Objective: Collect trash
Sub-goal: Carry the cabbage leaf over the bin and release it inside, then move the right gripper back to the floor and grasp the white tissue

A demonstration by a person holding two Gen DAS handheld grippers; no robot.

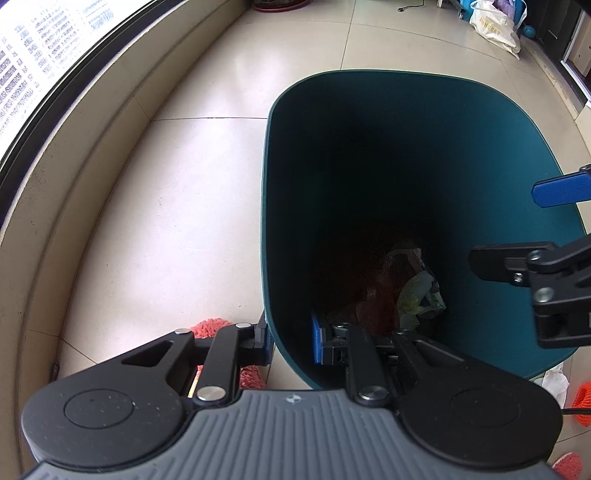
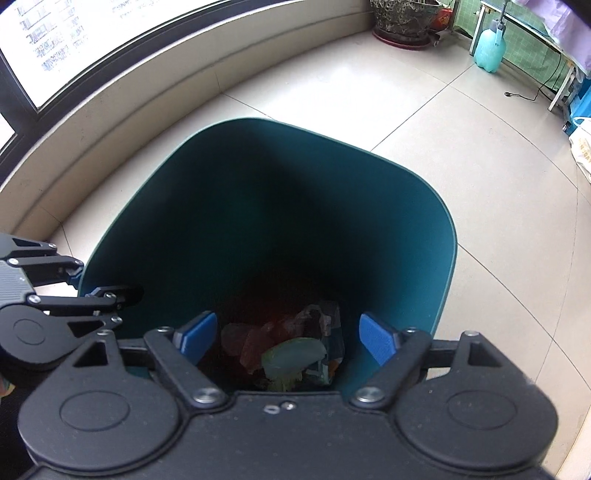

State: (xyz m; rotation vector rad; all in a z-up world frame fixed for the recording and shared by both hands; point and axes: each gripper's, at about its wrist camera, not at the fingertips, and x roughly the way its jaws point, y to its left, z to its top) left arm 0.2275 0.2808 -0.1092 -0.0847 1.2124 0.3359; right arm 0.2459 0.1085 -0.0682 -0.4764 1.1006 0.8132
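A dark teal bin (image 1: 369, 122) stands on the tiled floor. My left gripper (image 1: 291, 340) is shut on its near rim, one blue pad inside the wall and one outside. In the right wrist view the left gripper (image 2: 105, 288) shows clamped at the bin's (image 2: 295, 155) left rim. My right gripper (image 2: 288, 338) hangs open over the bin's mouth, with nothing pressed between its blue pads (image 2: 378, 339). Crumpled wrappers (image 2: 293, 358) and reddish scraps (image 2: 255, 341) lie in the dark bottom. From the left wrist view the right gripper (image 1: 509, 229) reaches in from the right, above the wrappers (image 1: 421, 295).
A raised window ledge (image 1: 92, 129) curves along the left. Orange fluffy pieces (image 1: 210, 326) and a white tissue (image 1: 554, 380) lie on the floor by the bin. A white bag (image 1: 495, 26), a plant pot (image 2: 402, 22) and a teal spray bottle (image 2: 489, 48) stand farther off.
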